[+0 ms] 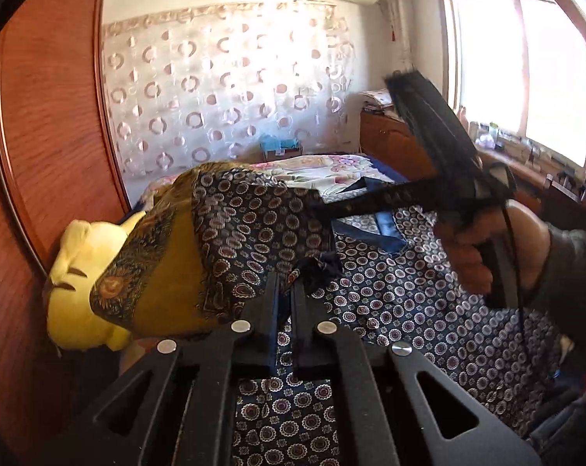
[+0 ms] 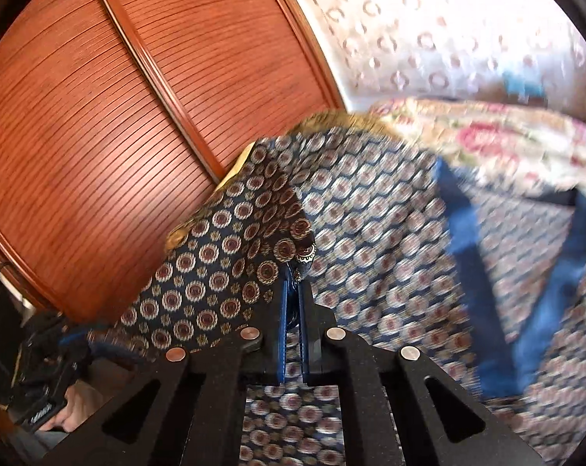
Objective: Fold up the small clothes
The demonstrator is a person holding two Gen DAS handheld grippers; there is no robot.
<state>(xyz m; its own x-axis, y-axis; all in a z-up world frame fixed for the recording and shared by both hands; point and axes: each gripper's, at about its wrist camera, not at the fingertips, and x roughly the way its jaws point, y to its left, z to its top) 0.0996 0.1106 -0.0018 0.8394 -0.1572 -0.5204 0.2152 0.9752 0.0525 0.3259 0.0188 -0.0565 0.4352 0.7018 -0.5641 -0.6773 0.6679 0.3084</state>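
Observation:
A dark navy garment [image 1: 409, 303] printed with round medallions lies spread on the bed, its blue collar [image 1: 386, 233] toward the far side. My left gripper [image 1: 286, 285] is shut on a raised edge of this garment, and a lifted flap [image 1: 246, 225] arches over to the left. My right gripper [image 1: 320, 209] comes in from the right in a person's hand [image 1: 483, 256] and pinches the same flap. In the right wrist view my right gripper [image 2: 293, 279] is shut on a fold of the garment [image 2: 370, 213] beside the blue collar [image 2: 471, 256].
A mustard-yellow patterned cloth [image 1: 168, 272] and a yellow plush pillow [image 1: 75, 272] sit left of the flap, against a wooden wardrobe [image 1: 40, 116]. A floral sheet [image 1: 312, 171] covers the far bed. A low cabinet [image 1: 390, 136] and a bright window [image 1: 526, 77] stand at the right.

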